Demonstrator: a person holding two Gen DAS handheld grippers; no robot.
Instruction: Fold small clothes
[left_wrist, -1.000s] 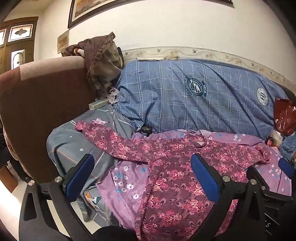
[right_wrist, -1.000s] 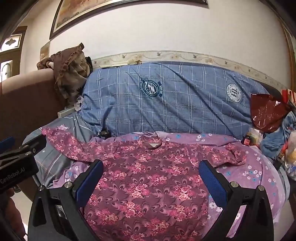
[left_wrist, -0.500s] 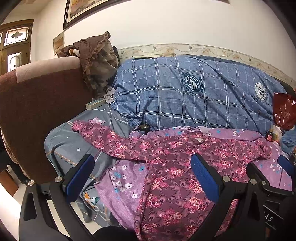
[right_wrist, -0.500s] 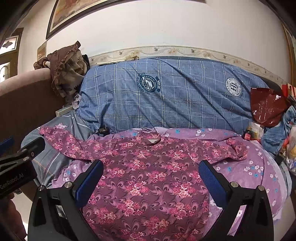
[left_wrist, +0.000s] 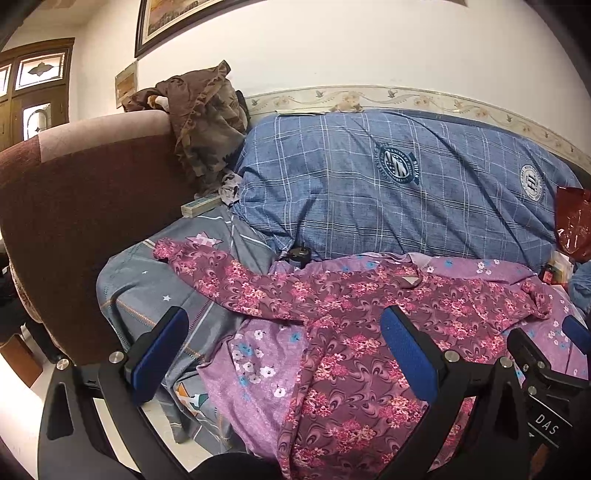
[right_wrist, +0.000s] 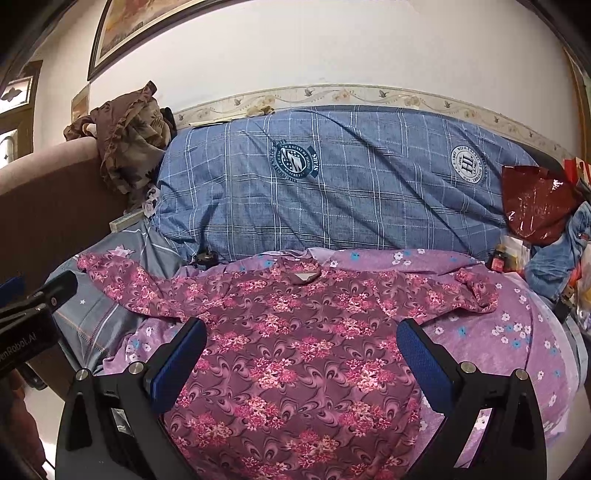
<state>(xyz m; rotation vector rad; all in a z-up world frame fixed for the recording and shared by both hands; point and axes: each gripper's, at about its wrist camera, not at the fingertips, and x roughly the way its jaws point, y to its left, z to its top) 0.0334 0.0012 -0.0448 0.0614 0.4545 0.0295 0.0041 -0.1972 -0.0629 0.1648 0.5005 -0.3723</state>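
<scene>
From the left wrist, the left gripper (left_wrist: 284, 350) hangs with fingers apart above the floral shirt (left_wrist: 354, 325), which lies flat on the bed, sleeves running left to right. From the right wrist, the right gripper (right_wrist: 303, 358), likewise spread and empty, sits centred over the shirt's body (right_wrist: 295, 350), so it is nearer.

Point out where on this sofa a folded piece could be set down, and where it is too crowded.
One free patch: the grey star-print sheet, between the brown sofa arm and the floral top's left sleeve. Another: the lilac flowered cloth right of the top. Crowded: the far right, with a red bag and denim.
</scene>
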